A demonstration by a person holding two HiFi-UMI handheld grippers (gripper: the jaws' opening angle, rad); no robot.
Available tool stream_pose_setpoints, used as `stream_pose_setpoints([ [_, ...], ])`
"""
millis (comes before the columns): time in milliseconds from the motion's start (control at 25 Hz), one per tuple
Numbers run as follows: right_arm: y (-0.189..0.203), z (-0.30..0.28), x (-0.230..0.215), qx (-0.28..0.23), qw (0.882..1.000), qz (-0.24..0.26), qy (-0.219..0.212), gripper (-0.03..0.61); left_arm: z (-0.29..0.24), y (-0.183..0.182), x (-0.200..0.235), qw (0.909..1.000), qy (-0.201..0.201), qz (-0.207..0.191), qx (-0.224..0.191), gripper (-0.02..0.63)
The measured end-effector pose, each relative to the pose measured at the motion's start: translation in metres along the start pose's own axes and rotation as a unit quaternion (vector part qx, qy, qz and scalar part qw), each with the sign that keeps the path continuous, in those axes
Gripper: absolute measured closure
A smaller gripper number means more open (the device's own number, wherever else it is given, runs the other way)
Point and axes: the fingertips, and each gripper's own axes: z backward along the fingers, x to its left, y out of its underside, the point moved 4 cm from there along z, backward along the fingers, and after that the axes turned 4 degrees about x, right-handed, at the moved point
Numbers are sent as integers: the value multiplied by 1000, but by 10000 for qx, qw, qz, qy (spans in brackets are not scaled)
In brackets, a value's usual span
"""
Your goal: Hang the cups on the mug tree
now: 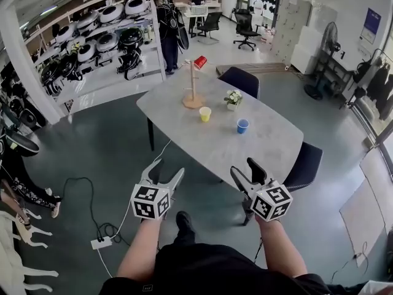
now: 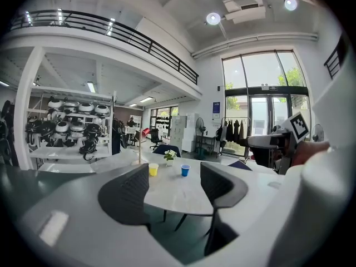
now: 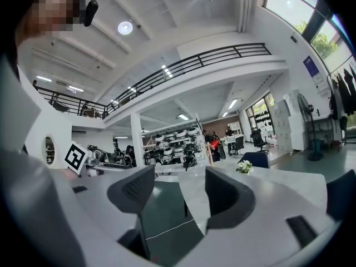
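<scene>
Both grippers hover short of the table's near edge. The left gripper has its jaws spread wide with nothing between them, only open air and the tabletop beyond. The right gripper is the same: jaws well apart and empty. Far across the table stands the wooden mug tree, and a red cup hangs at its top. The yellow cup sits upright just beside the tree's base. The blue cup stands a little nearer, apart from the yellow one. A small flower pot sits between them, further back.
</scene>
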Motion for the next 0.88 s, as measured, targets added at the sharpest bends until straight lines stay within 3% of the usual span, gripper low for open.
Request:
stream_pose_setpoints([
  [240,-2,-52,-19,159,9999,4,50,322,-40,-7,41,9999,111,84,76,318],
  [560,-5,-165,-31,428,9991,-49,5,322,-107,-29,129,9994,289,-4,166,319],
  [880,-3,-239,-38,579,9978,-203,254,322,-153,-45,195,9982,554,-1,236,319],
])
